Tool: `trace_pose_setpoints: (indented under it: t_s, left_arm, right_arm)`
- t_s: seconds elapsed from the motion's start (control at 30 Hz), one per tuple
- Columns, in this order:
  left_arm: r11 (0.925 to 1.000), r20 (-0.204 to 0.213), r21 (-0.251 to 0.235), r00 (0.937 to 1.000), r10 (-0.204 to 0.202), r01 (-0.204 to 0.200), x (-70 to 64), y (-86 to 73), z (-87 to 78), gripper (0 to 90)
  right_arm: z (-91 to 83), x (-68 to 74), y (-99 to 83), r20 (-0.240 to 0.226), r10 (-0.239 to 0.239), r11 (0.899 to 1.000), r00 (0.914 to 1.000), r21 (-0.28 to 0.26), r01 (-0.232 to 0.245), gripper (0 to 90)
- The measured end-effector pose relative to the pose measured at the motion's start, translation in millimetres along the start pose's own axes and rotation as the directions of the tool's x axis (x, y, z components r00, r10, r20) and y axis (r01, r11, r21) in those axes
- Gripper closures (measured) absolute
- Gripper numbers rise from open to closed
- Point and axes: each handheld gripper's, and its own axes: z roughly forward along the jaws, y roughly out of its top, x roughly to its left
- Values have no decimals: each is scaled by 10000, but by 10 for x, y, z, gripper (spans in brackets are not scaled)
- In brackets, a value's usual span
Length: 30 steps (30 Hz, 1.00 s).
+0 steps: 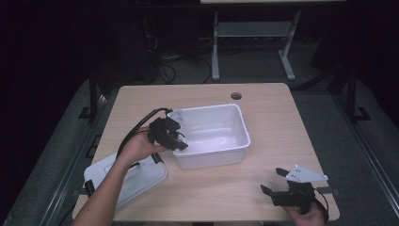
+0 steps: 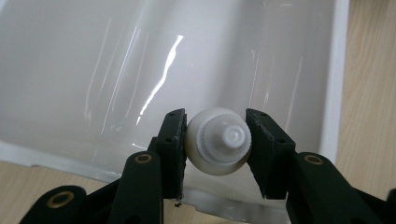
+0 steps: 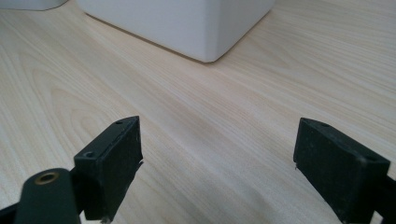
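The left gripper [image 2: 215,142] is clamped on a small white bottle [image 2: 218,148], its ribbed cap facing the camera, and holds it over the near-left corner of the white tub [image 1: 237,141] on the wooden table [image 1: 277,127]. What kind of bottle it is cannot be told from this end-on view. The right gripper [image 1: 275,181] rests low near the table's front right corner, jaws wide apart. A white lid [image 1: 141,181] lies left of the tub.

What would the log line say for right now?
left gripper: shut on white capped tube over white bin | right gripper: open, above table
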Motion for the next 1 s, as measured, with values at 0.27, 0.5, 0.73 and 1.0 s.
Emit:
trace_pose_setpoints:
  t_s: [0.27, 0.5, 0.73, 1.0]
  left_arm:
    - [10000, 175, -74, 9998, -66, 67, 0, -8, 20, 595]
    - [10000, 217, 43, 9998, -17, 16, -16, 1, 24, 588]
    - [9998, 190, -214, 9998, -32, 36, -25, -7, -44, 590]
    - [9984, 234, -562, 9997, -107, 120, -61, 6, -181, 571]
  right_arm:
    - [3, 4, 1, 19, 23, 10000, 10000, 27, -24, 148]
    - [1, 6, 1, 14, 10, 10000, 10000, 24, -11, 148]
    - [10, 3, 1, 19, -31, 10000, 10000, 32, 31, 148]
    - [12, 6, 3, 37, -30, 10000, 10000, 43, 30, 148]
